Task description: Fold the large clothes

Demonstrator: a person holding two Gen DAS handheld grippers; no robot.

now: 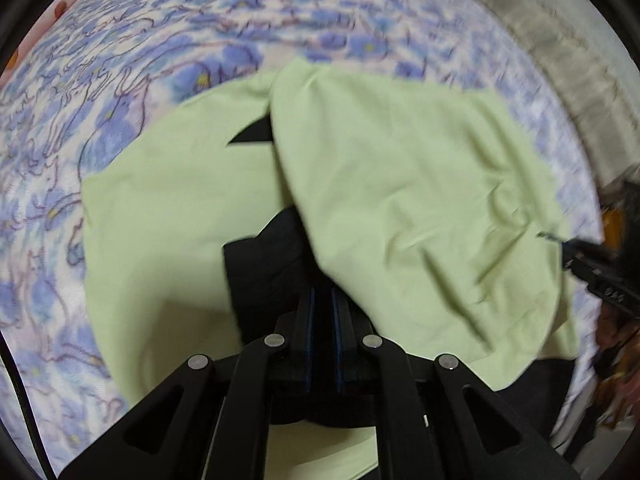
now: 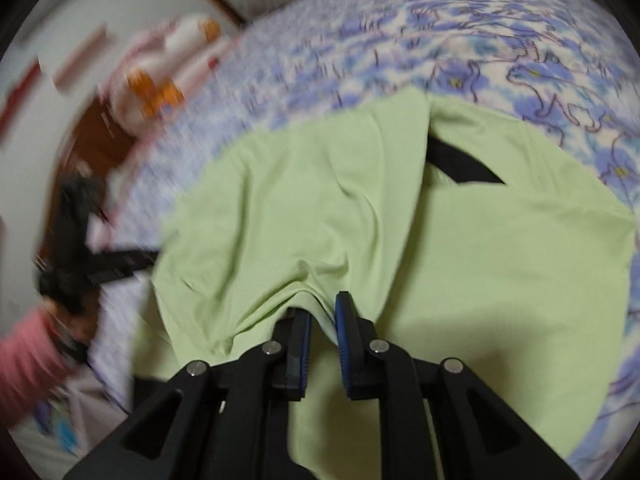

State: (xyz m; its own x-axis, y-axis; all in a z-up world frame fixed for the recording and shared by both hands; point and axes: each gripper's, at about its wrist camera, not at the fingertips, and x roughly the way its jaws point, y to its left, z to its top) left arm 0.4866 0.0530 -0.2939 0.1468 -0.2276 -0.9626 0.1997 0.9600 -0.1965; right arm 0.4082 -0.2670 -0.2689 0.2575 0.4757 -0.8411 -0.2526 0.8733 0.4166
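A light green garment with black parts (image 1: 380, 168) lies on a bed with a blue flowered sheet (image 1: 120, 80). One half is folded over the other. My left gripper (image 1: 323, 300) is shut on the garment's near edge, where black fabric (image 1: 264, 264) bunches. My right gripper (image 2: 323, 312) is shut on a pinch of green cloth (image 2: 320, 216) and lifts it. The right gripper shows at the right edge of the left wrist view (image 1: 592, 268); the left gripper shows at the left of the right wrist view (image 2: 116, 266). A black strip (image 2: 460, 164) shows at the fold.
A white and orange stuffed toy (image 2: 160, 76) lies at the far side of the flowered sheet (image 2: 400, 40). A pale quilted cover (image 1: 568, 60) lies along the bed's right side. A pink sleeve (image 2: 28, 344) shows at the lower left.
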